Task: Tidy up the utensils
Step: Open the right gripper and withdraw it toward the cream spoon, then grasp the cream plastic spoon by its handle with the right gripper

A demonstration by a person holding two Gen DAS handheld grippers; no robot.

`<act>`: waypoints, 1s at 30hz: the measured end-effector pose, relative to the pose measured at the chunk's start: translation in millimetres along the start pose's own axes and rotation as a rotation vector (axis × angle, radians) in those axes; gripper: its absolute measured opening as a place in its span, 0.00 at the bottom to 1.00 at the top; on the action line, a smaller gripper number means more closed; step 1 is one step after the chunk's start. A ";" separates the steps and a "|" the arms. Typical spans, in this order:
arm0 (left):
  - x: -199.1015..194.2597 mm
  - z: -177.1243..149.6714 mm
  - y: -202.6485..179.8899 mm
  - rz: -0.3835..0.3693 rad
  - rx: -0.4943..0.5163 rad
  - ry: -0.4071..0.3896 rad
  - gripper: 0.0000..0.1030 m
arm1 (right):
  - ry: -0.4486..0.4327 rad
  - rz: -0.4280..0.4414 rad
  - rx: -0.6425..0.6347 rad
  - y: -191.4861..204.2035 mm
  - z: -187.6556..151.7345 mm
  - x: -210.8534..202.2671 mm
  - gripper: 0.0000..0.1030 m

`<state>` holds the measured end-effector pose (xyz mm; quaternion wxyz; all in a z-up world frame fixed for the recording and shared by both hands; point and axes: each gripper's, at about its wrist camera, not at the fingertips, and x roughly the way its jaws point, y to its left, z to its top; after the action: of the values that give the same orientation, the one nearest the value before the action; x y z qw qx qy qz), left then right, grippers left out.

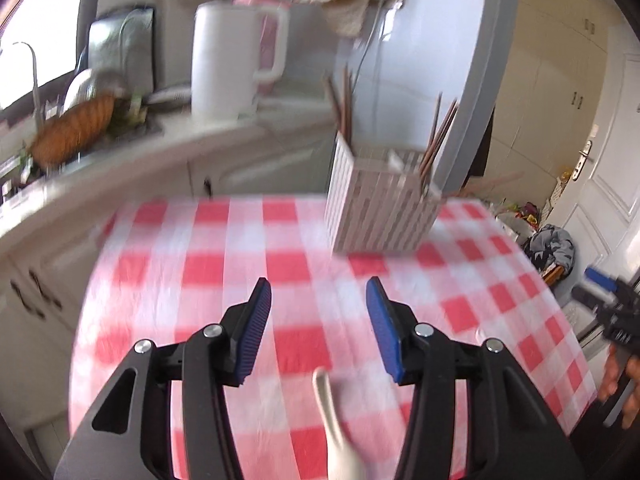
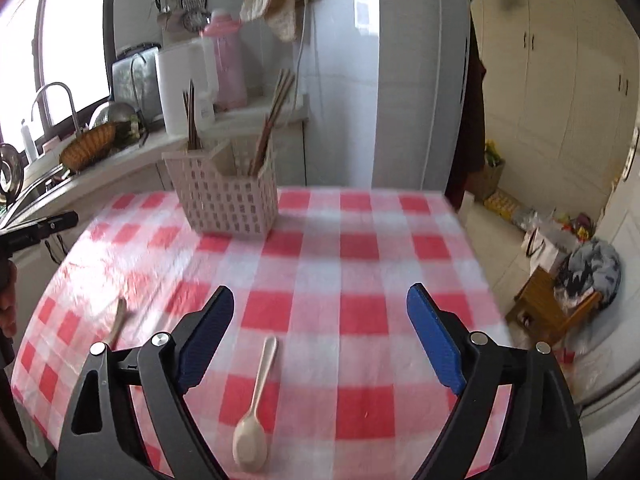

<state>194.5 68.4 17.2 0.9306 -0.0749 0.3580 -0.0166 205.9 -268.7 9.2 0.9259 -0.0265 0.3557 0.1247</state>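
Observation:
A pale slotted utensil holder point(image 1: 380, 208) point(image 2: 228, 200) stands at the far side of the red-and-white checked tablecloth point(image 2: 360, 240), with brown chopsticks point(image 2: 268, 136) leaning in it. A beige spoon point(image 2: 256, 408) lies on the cloth below and between the fingers of my right gripper point(image 2: 320, 292), which is open wide and holds nothing. A second beige spoon point(image 1: 332, 420) lies under my left gripper point(image 1: 319, 284), also open and empty, and shows at the left point(image 2: 118, 320) in the right wrist view. The pictures are blurred.
Behind the table runs a counter point(image 1: 160, 148) with a white kettle point(image 1: 228, 60), a pink flask point(image 2: 226, 64), a woven basket point(image 2: 88, 148) and a sink tap point(image 2: 56, 96). On the floor to the right, a wooden stool point(image 2: 552, 308) holds clothes.

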 end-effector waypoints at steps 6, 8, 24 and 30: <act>29.9 -60.4 6.8 0.008 -0.017 0.089 0.45 | 0.153 0.052 0.055 12.7 -61.7 38.9 0.80; 42.5 -69.2 5.6 0.002 -0.019 0.118 0.42 | 0.166 0.070 0.042 20.3 -64.1 44.4 0.80; 89.8 -75.7 -16.9 0.089 0.093 0.179 0.17 | 0.201 0.045 0.001 36.1 -55.1 70.9 0.80; 81.5 -74.9 -12.3 0.061 0.068 0.174 0.17 | 0.223 0.025 0.006 42.1 -48.3 89.9 0.55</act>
<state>205.3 39.8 -89.9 0.8981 -0.0305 0.4387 -0.0071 228.2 -215.6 -84.9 0.8790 -0.0331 0.4571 0.1315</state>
